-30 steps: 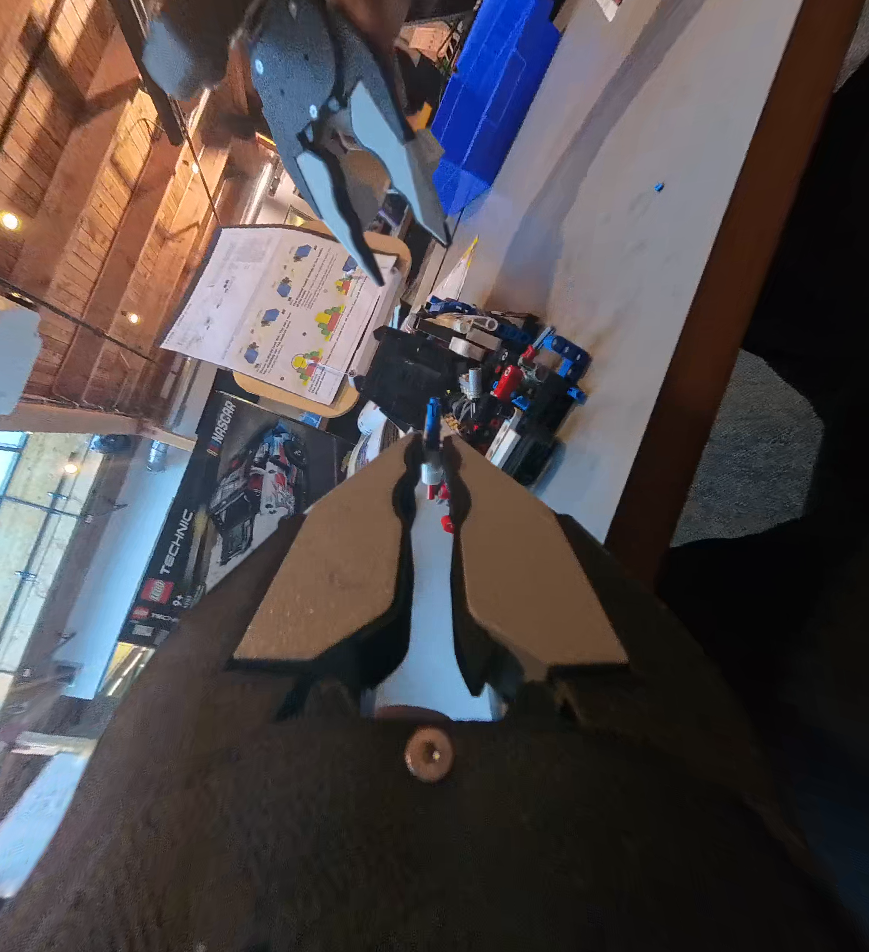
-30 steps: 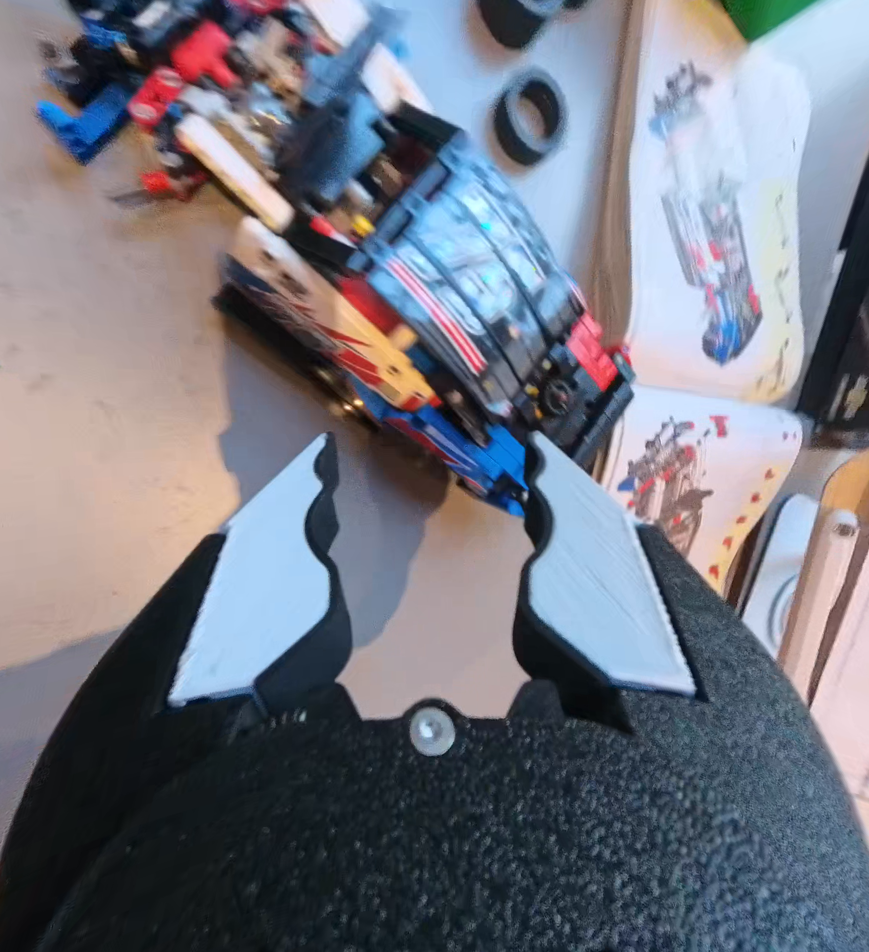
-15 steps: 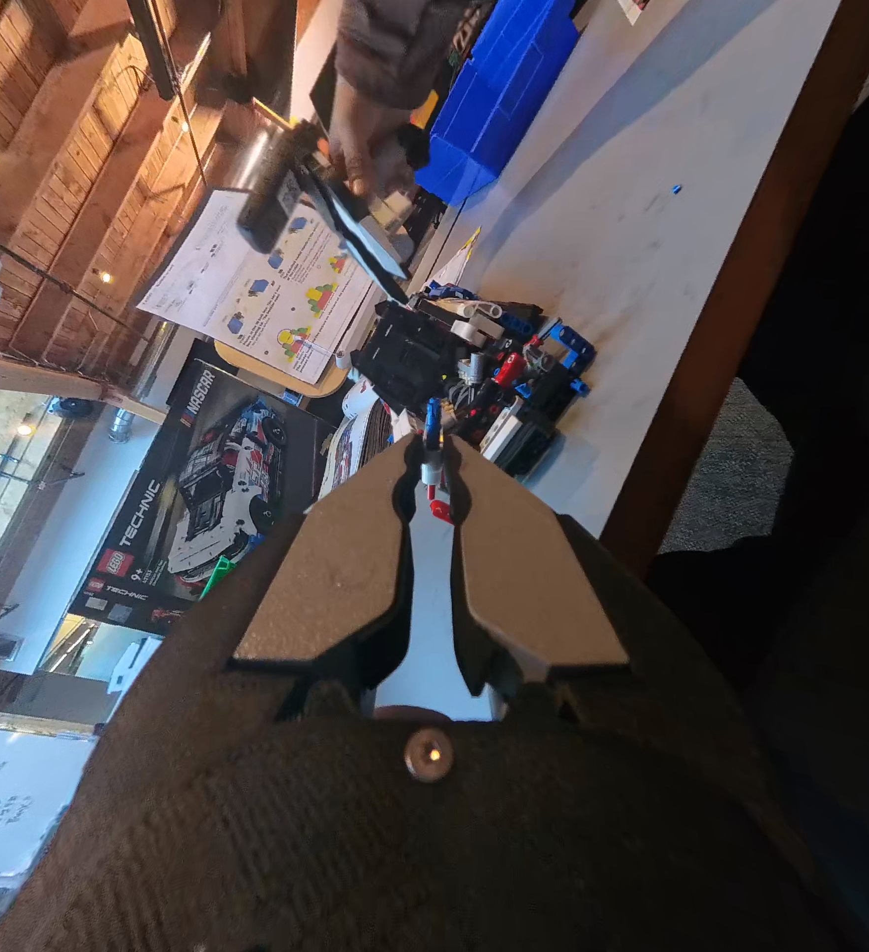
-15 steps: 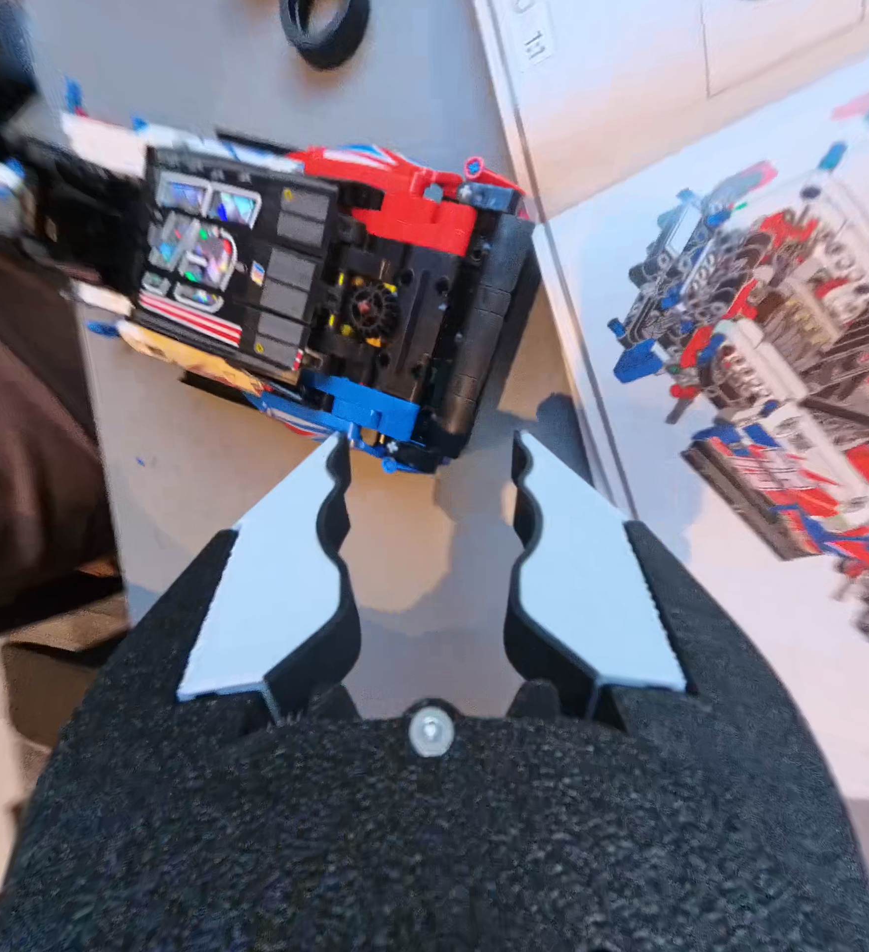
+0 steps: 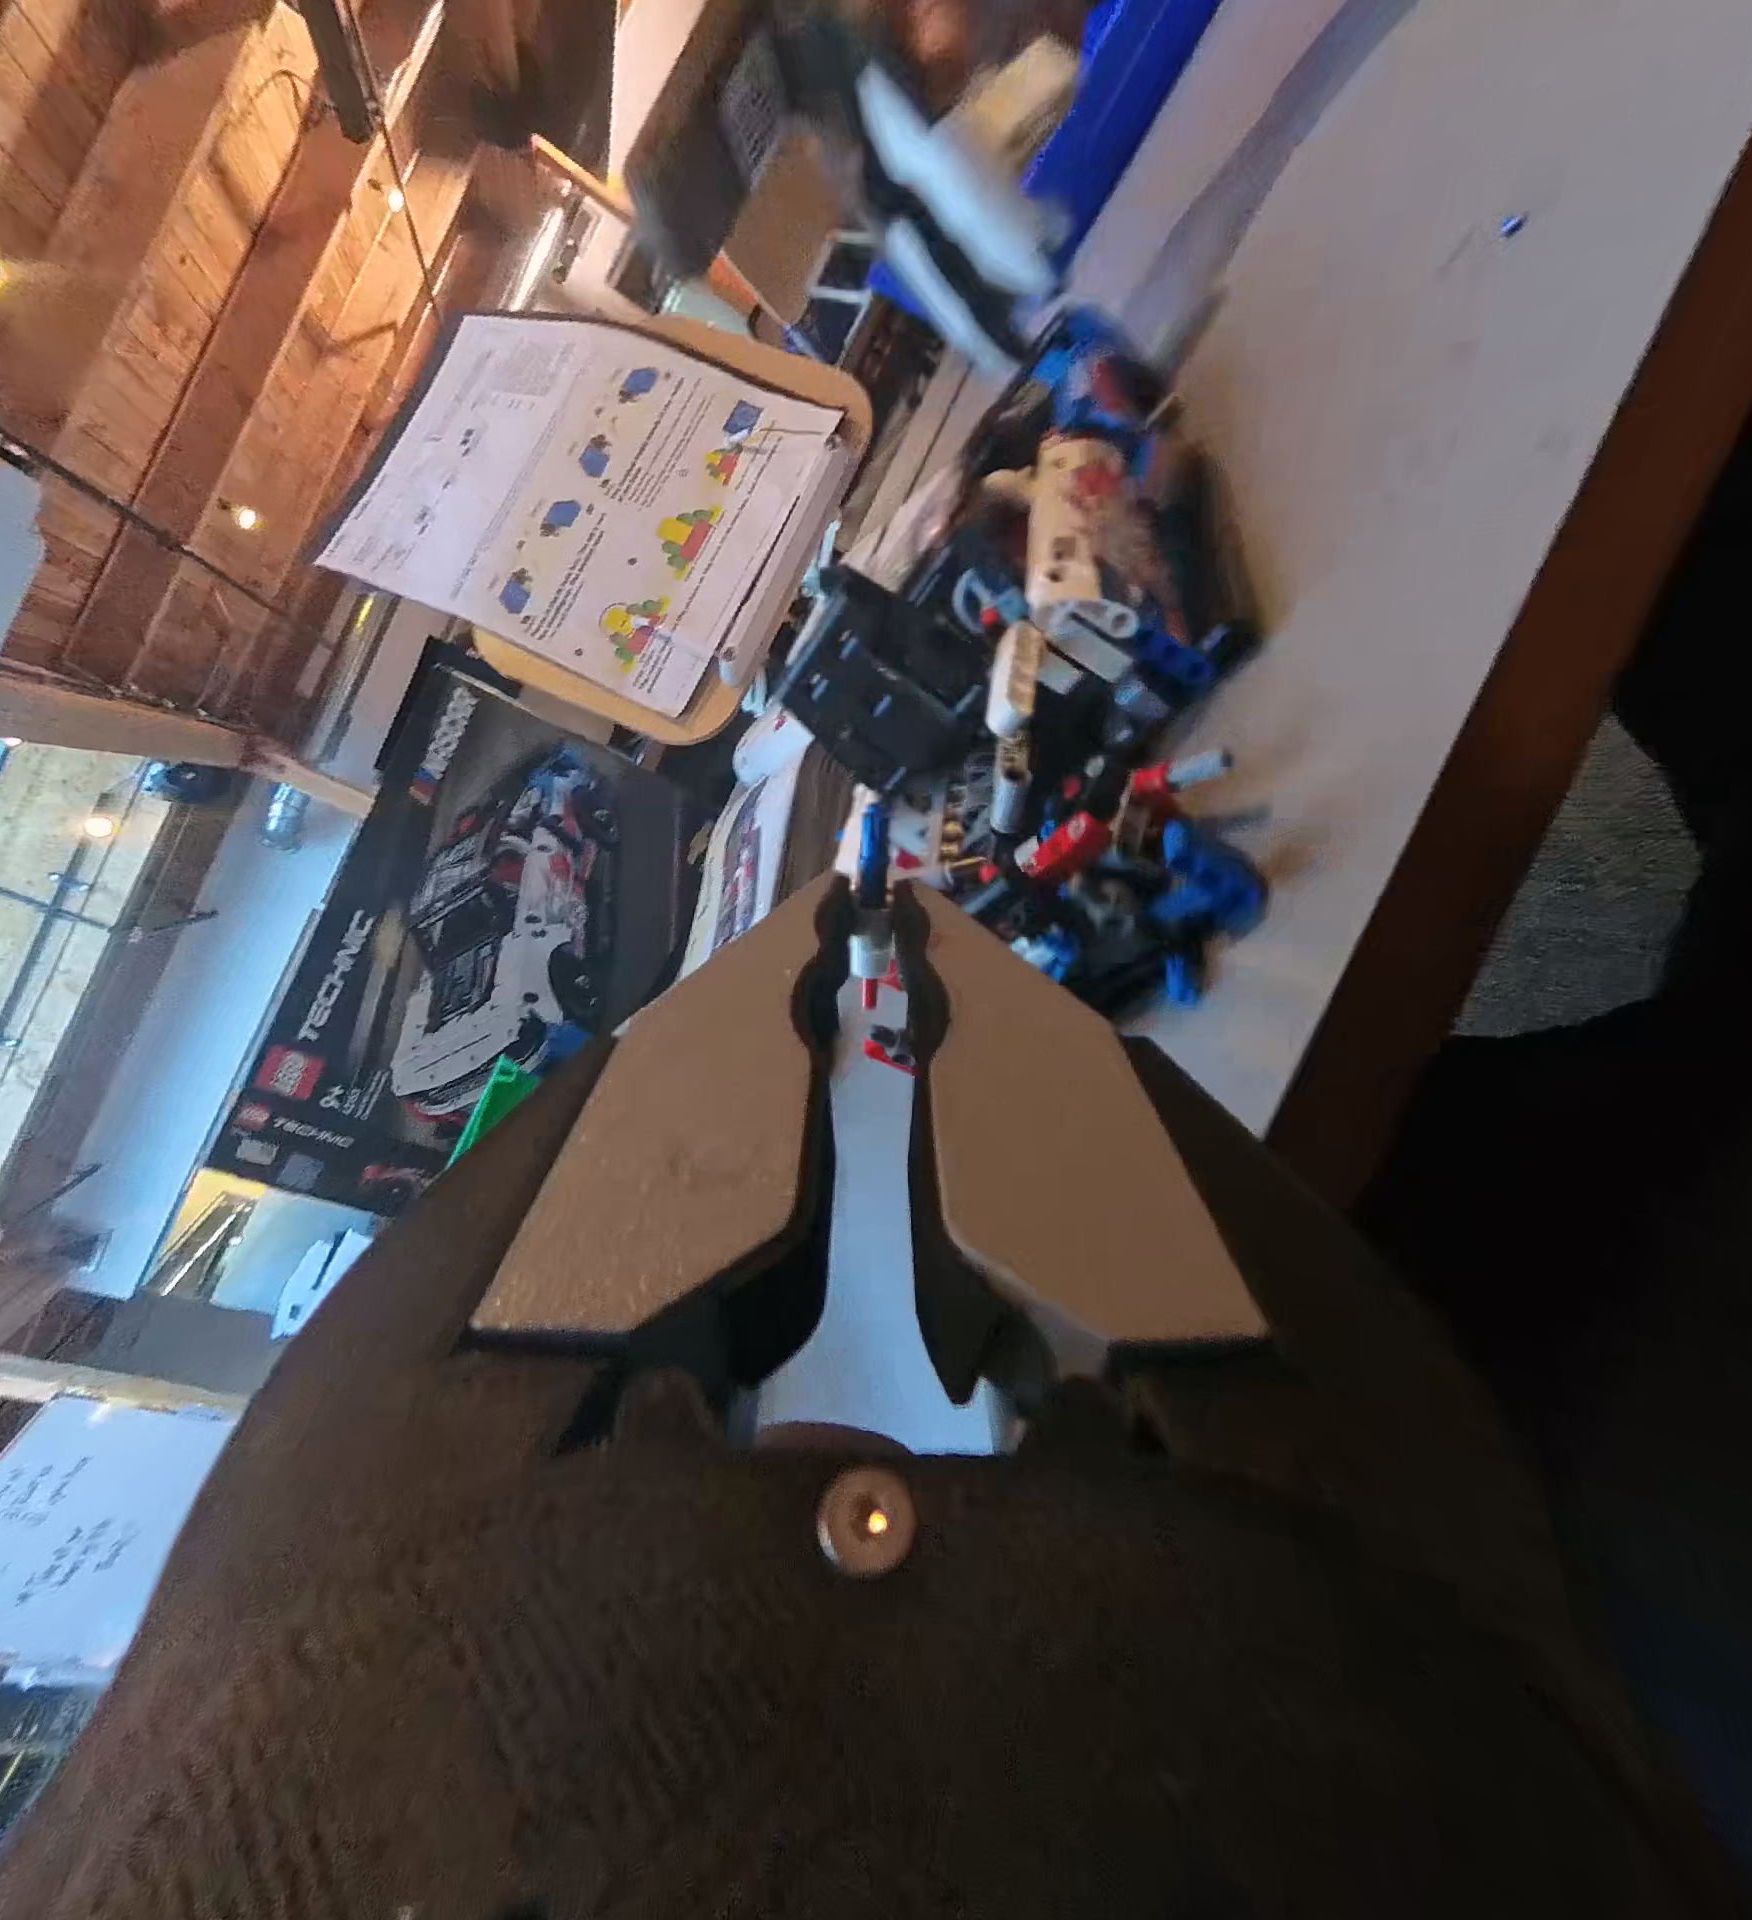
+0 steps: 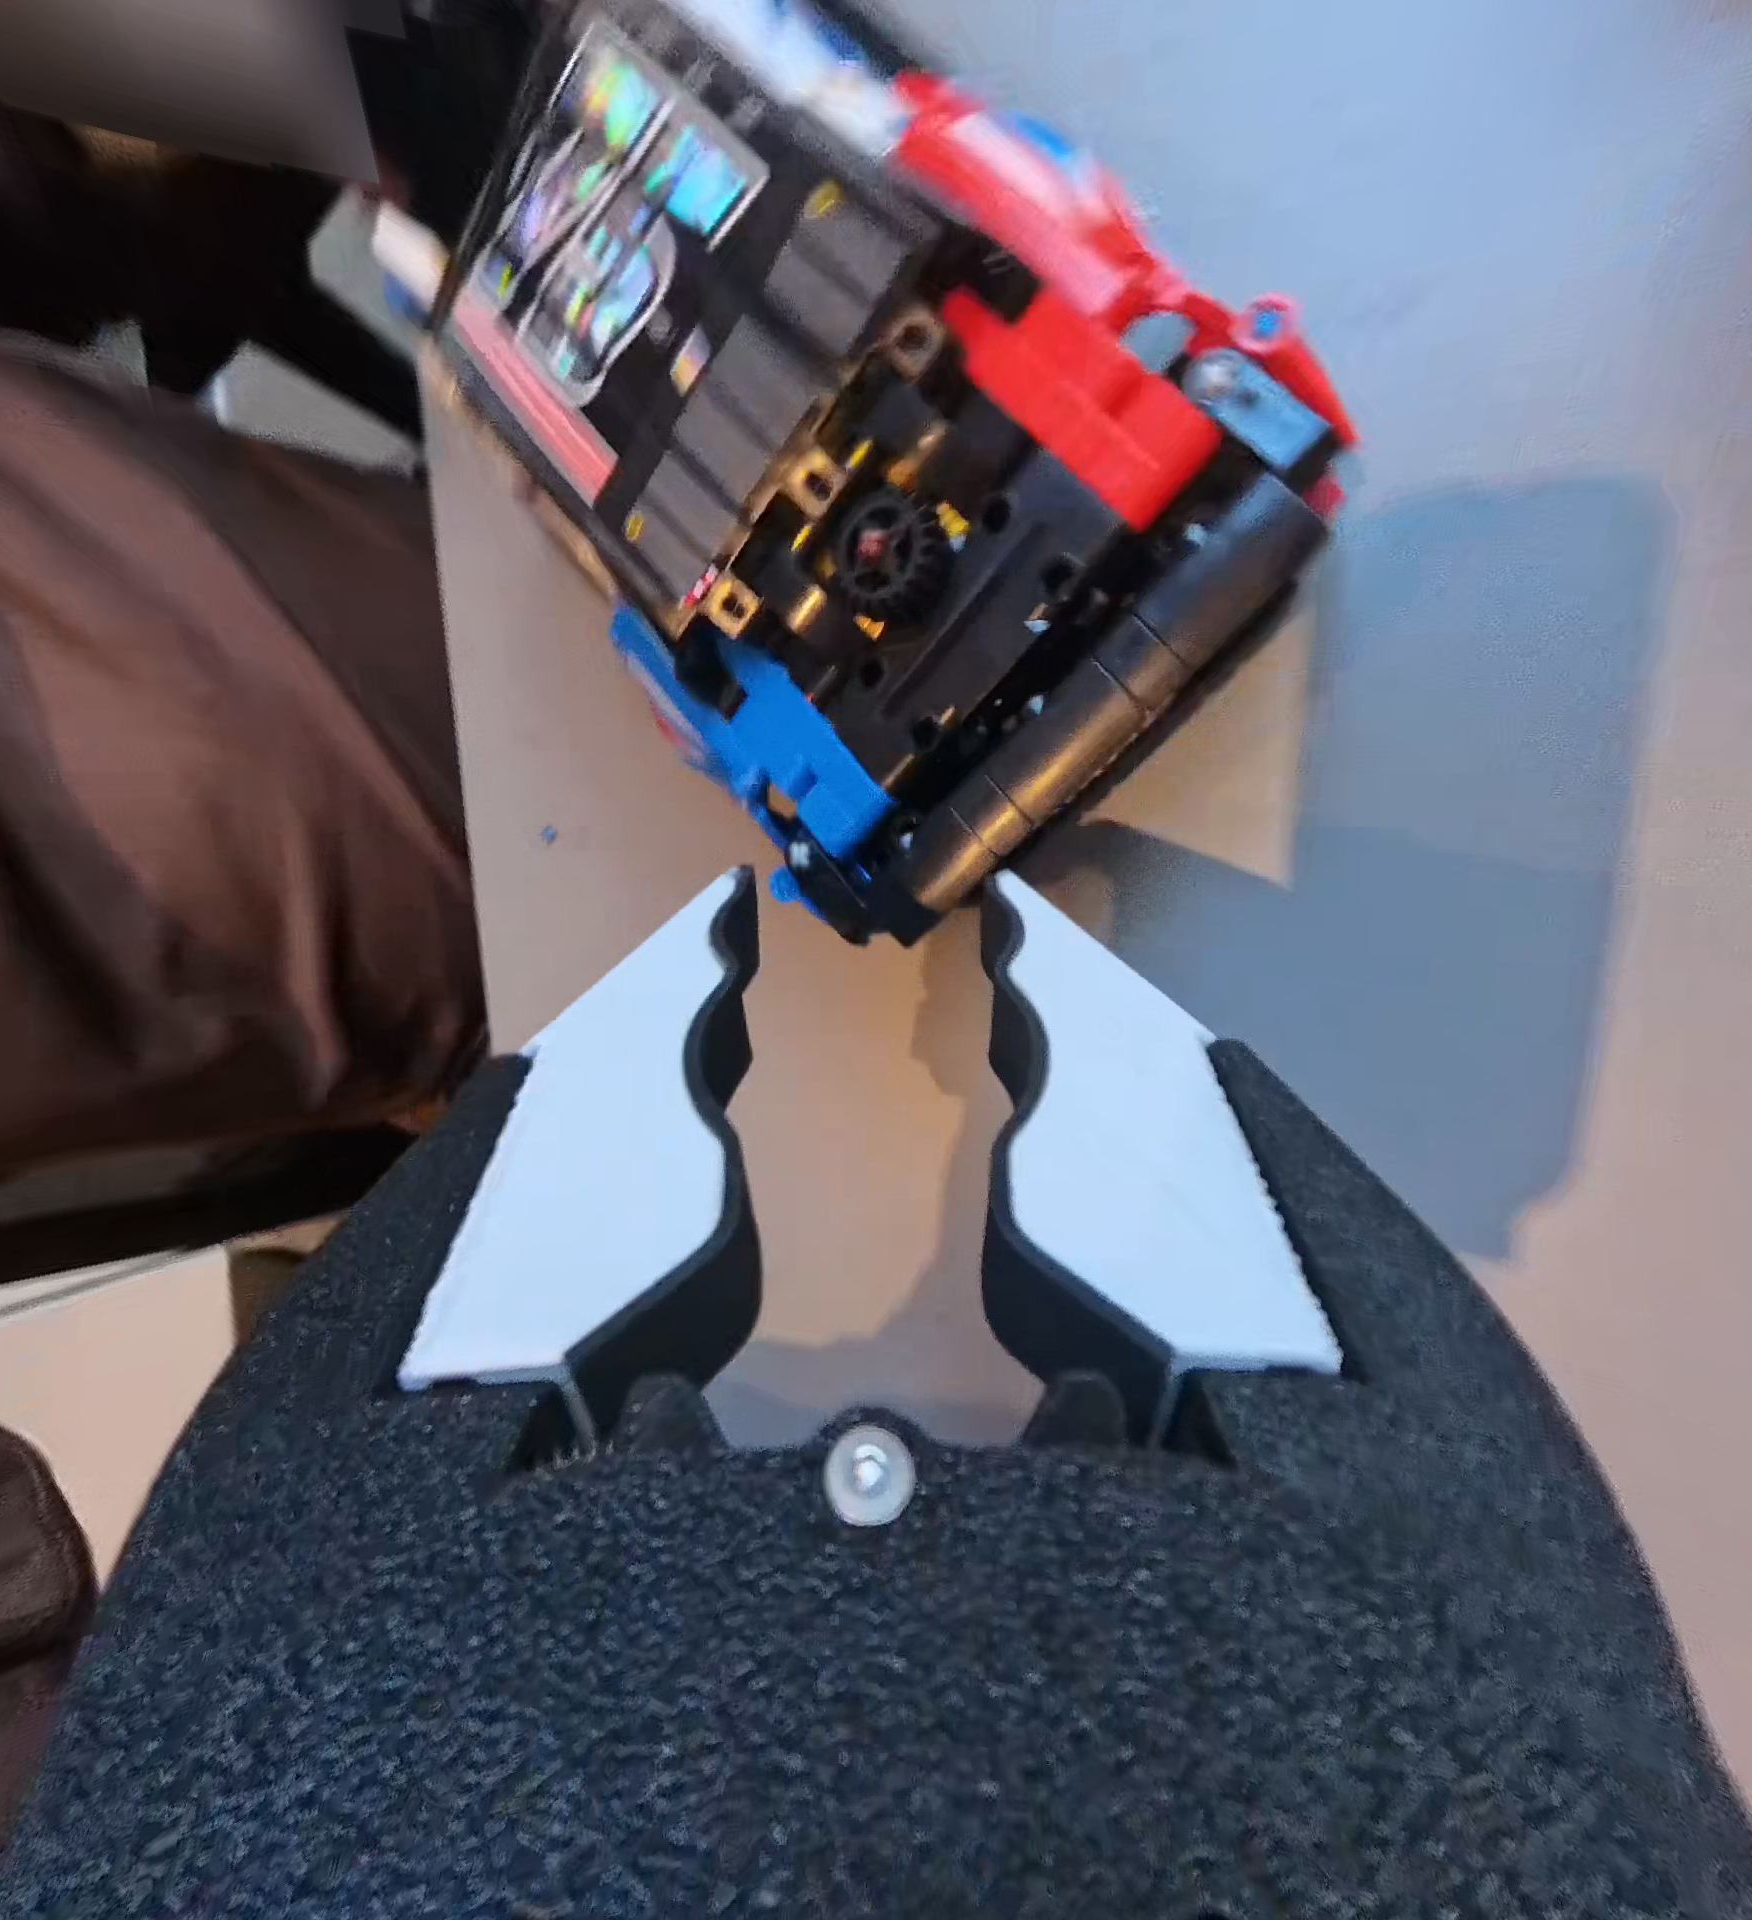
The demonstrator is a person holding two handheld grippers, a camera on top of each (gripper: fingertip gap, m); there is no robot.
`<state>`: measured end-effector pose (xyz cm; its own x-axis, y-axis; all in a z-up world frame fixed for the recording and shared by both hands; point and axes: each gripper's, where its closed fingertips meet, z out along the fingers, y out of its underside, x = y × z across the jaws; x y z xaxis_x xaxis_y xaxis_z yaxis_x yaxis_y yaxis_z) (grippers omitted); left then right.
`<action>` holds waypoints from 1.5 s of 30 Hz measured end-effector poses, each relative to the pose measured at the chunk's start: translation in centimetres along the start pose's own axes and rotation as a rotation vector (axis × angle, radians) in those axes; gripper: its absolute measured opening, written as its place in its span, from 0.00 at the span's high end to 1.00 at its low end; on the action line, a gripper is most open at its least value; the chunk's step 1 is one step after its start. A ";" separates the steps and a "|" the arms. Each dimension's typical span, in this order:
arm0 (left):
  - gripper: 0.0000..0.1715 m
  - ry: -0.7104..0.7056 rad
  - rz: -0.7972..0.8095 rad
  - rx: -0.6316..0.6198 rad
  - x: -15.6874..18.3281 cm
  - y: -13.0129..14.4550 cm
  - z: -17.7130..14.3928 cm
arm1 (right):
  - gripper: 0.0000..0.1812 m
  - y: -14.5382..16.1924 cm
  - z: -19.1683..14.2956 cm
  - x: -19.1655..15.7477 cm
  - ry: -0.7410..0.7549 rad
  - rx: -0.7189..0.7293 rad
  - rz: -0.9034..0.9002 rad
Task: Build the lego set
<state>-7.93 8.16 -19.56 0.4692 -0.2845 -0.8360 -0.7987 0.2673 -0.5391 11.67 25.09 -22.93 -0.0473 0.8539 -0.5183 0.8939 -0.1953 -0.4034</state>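
Note:
My left gripper (image 5: 867, 914) is shut on a small lego pin piece (image 5: 870, 883), blue at its tip and grey and red lower down, held above the table's near edge. Beyond it lies the partly built black, blue, red and white lego car (image 5: 1048, 644) among loose parts (image 5: 1111, 862). My right gripper (image 6: 867, 904) is open, its tips right at the car's rear corner (image 6: 851, 862), blue and black, with a black gear (image 6: 877, 556) on top. It holds nothing. The right gripper shows blurred in the left wrist view (image 5: 945, 239) above the car's far end.
White table (image 5: 1423, 416) with a brown wooden edge (image 5: 1578, 582). A clipboard with instruction sheets (image 5: 591, 520) and the set's box (image 5: 456, 956) stand to the left. Blue bins (image 5: 1111, 125) sit at the far end. A person's brown sleeve (image 6: 155, 727) is at left. The grippers' ends are close to 25 centimeters from one another.
My right gripper has moved closer to the car's rear corner and narrowed its opening a little; the car looks turned in its view. My left gripper keeps holding the pin and has shifted slightly.

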 end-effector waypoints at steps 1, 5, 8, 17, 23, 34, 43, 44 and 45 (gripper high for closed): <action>0.97 -0.013 -0.005 -0.007 -0.5 0.3 -0.2 | 0.79 1.2 0.5 -1.5 -0.003 -0.013 -0.031; 0.97 -0.030 -0.012 -0.025 -1.7 1.5 -0.8 | 0.77 3.7 0.6 -3.0 0.159 -0.006 -0.099; 0.97 -0.031 0.037 -0.041 -1.8 2.0 -1.2 | 0.59 -0.1 -0.9 -3.1 0.323 0.126 -0.163; 0.97 -0.029 0.045 -0.062 -1.0 2.3 -1.4 | 0.38 -9.2 6.9 -7.0 0.395 0.065 -0.458; 0.98 -0.022 0.046 -0.060 -0.8 2.3 -1.4 | 0.30 -7.3 10.6 -4.2 0.348 -0.202 -0.425; 0.97 0.056 0.181 0.086 0.4 -1.0 -0.1 | 0.32 -3.3 6.4 -2.1 0.462 -0.162 -0.325; 0.98 0.269 0.565 0.452 2.3 -7.1 3.3 | 0.67 -5.4 4.2 -12.0 0.626 0.242 -0.581; 0.98 0.282 0.584 0.484 2.5 -7.6 3.5 | 0.67 -5.8 5.3 -12.7 0.668 0.245 -0.641; 0.98 0.294 0.593 0.512 2.7 -8.0 3.6 | 0.68 -6.3 6.3 -13.2 0.727 0.249 -0.708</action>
<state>1.09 8.59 -17.91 -0.1495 -0.1743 -0.9733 -0.5791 0.8133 -0.0567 3.89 12.01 -18.28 -0.1704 0.8803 0.4427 0.6454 0.4393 -0.6249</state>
